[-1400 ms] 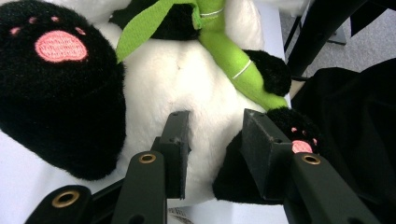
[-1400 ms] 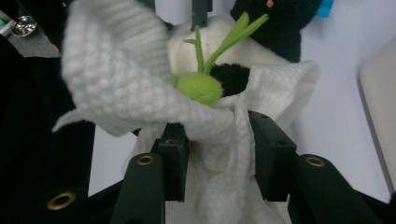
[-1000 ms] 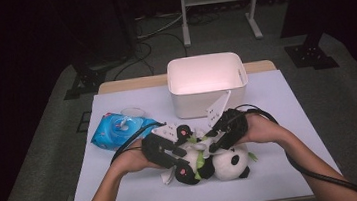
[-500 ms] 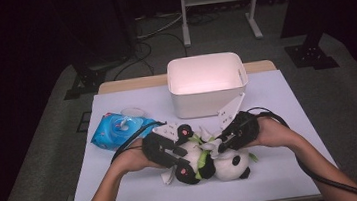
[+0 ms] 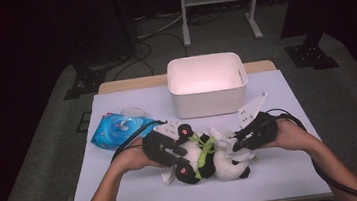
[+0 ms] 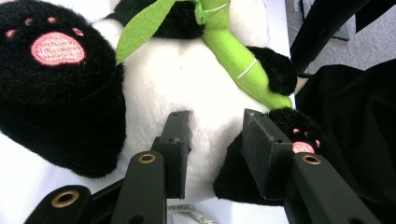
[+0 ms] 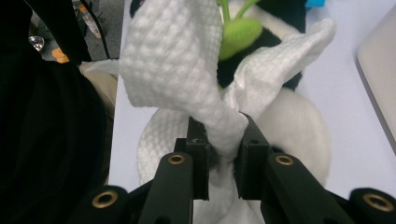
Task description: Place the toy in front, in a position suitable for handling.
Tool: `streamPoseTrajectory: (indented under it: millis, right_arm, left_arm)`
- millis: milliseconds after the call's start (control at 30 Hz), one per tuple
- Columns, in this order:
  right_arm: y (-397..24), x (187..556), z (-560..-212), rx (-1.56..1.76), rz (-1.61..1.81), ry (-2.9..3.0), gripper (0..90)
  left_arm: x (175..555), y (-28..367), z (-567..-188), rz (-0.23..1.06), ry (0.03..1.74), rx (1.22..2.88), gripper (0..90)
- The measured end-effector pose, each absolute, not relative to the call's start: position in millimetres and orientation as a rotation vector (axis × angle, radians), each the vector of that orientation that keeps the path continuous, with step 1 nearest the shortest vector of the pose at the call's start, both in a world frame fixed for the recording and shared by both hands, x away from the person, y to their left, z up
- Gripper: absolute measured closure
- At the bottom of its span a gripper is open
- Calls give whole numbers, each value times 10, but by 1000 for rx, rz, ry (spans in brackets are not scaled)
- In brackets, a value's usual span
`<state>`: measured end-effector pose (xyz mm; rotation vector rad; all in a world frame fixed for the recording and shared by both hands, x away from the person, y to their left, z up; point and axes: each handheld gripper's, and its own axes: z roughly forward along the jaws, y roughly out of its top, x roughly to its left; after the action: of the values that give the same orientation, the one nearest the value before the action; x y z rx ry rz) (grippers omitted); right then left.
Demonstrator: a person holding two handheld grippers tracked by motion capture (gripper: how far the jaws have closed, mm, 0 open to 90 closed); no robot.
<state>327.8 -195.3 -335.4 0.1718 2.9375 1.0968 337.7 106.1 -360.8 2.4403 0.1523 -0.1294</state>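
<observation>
The right gripper (image 7: pixel 218 140), jaws just closing, pinches the white wipe (image 7: pixel 187 70) over the panda plush (image 5: pixel 208 160); the left gripper (image 6: pixel 215 140) clamps its belly.

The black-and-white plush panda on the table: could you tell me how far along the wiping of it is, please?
Done: a white textured wipe is out, and the blue wipes pack lies beside. In hand: the left gripper pinches the black-and-white plush panda at its belly, steadying it; the right gripper has just been closing and now clamps the wipe over the panda's white fur. Left: probably the wiping itself, then perhaps the white plastic bin behind.
</observation>
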Motion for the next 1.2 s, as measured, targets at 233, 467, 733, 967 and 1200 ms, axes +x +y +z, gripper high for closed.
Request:
streamPoseTrajectory:
  millis: [233, 467, 733, 967, 1200]
  right_arm:
    - [-2164, 3265, -3426, 247, 1066, 2925, 791]
    - [-2241, 3284, -3422, 282, 1052, 2898, 712]
    - [-2101, 3267, -3353, 211, 1070, 2880, 539]
    - [-1859, 3320, -3366, 177, 1022, 2884, 492]
    - [-1673, 3363, -3381, 167, 1024, 2890, 498]
  left_arm:
    - [3386, 1056, -3605, -138, 162, 2443, 618]
    - [3394, 1048, -3599, -137, 160, 2452, 618]
    - [3391, 1038, -3593, -132, 162, 2458, 617]
    - [3388, 1036, -3593, -132, 162, 2459, 617]
    - [3389, 1027, -3591, -133, 159, 2464, 617]
